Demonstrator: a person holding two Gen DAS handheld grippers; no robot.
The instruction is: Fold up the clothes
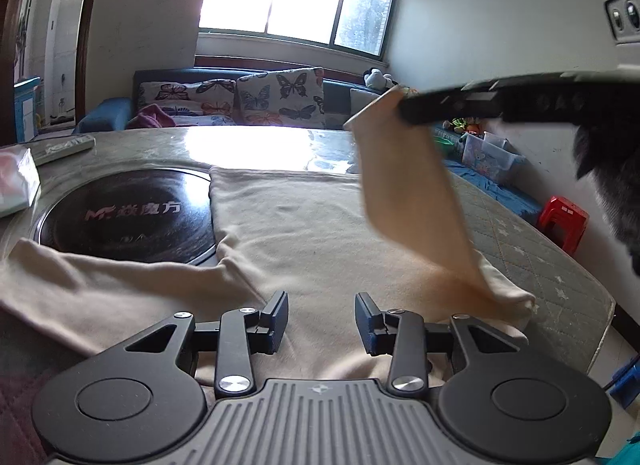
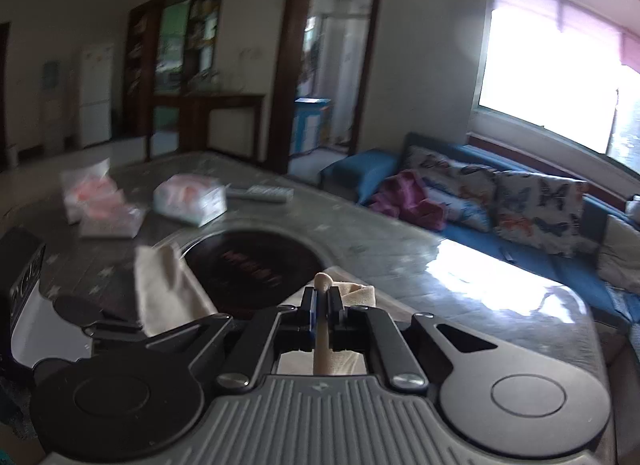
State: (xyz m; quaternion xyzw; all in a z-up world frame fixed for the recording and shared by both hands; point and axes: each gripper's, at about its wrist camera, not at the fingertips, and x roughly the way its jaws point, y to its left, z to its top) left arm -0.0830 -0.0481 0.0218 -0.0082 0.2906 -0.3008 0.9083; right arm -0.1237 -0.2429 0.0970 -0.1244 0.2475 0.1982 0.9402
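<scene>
A cream long-sleeved top (image 1: 304, 233) lies spread on the table (image 1: 520, 249). One of its sleeves (image 1: 100, 285) stretches out to the left. My left gripper (image 1: 321, 305) hovers low over the near part of the top, jaws open, with no cloth pinched between them. The other sleeve (image 1: 412, 201) is lifted off the table and hangs slanting from my right gripper (image 1: 404, 105), which comes in from the upper right. In the right wrist view that right gripper (image 2: 322, 297) is shut on a thin fold of the cream sleeve (image 2: 322, 341).
A black round hob plate (image 1: 128, 217) is set into the table, left of the top. A remote control (image 1: 64, 147) and plastic packets (image 2: 188, 201) lie further back. Beyond the table stand a blue sofa (image 1: 224, 101) and a red stool (image 1: 564, 221).
</scene>
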